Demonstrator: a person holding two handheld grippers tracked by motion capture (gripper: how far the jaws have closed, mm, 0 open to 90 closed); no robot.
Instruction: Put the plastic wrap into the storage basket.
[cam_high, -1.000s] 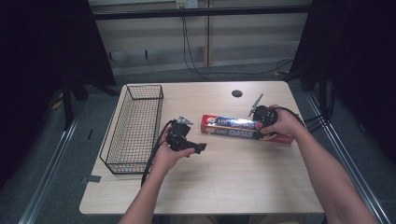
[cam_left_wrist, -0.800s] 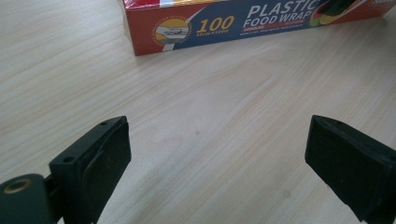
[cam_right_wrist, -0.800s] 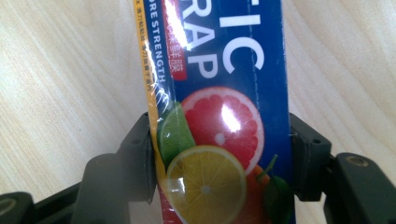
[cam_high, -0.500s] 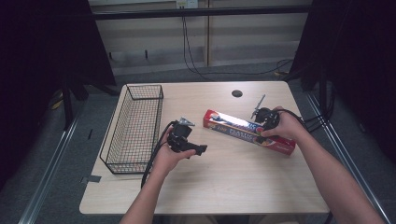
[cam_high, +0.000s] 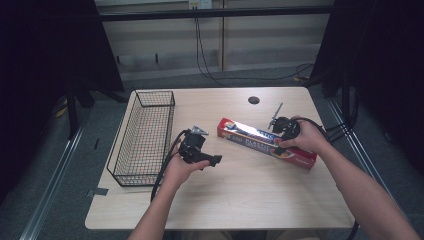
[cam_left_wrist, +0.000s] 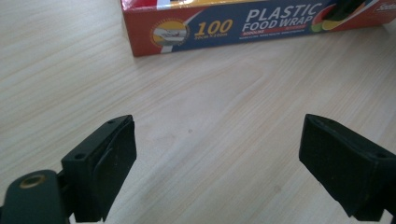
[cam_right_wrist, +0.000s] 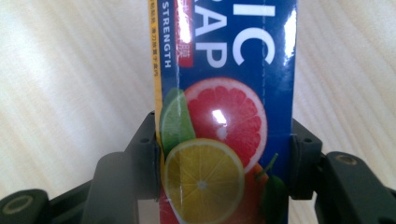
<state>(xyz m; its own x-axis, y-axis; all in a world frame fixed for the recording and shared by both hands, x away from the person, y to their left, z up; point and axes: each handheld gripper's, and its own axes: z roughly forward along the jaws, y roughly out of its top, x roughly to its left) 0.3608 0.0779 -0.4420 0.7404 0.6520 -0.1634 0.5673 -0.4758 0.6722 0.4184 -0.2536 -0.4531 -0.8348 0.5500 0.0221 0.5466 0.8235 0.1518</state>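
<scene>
My left claw (cam_high: 200, 152) sits nearest me, low over the bare wooden table (cam_high: 240, 200), jaws spread wide with nothing between them. In the left gripper view I'm looking along them at pale wood grain, and past that the end of the plastic food wrap box (cam_left_wrist: 243, 25) lies across at twelve o'clock, "100" and "PLASTIC FOOD WRAP" readable on its side.

Out at about two o'clock from that claw, my right claw (cam_high: 284, 131) is clamped across the box (cam_high: 265, 142). The right gripper view has it plain: both jaws press the box's long sides, right at the printed grapefruit, lime and lemon slices (cam_right_wrist: 210, 154). The box lies on the table, angled, one end towards the middle and the other towards my right hand.

Farther off at ten o'clock, the black wire basket (cam_high: 142, 137) stands along the table's left edge, wood showing through its mesh floor. At the far edge, twelve o'clock, a small dark round hole (cam_high: 253, 100).
</scene>
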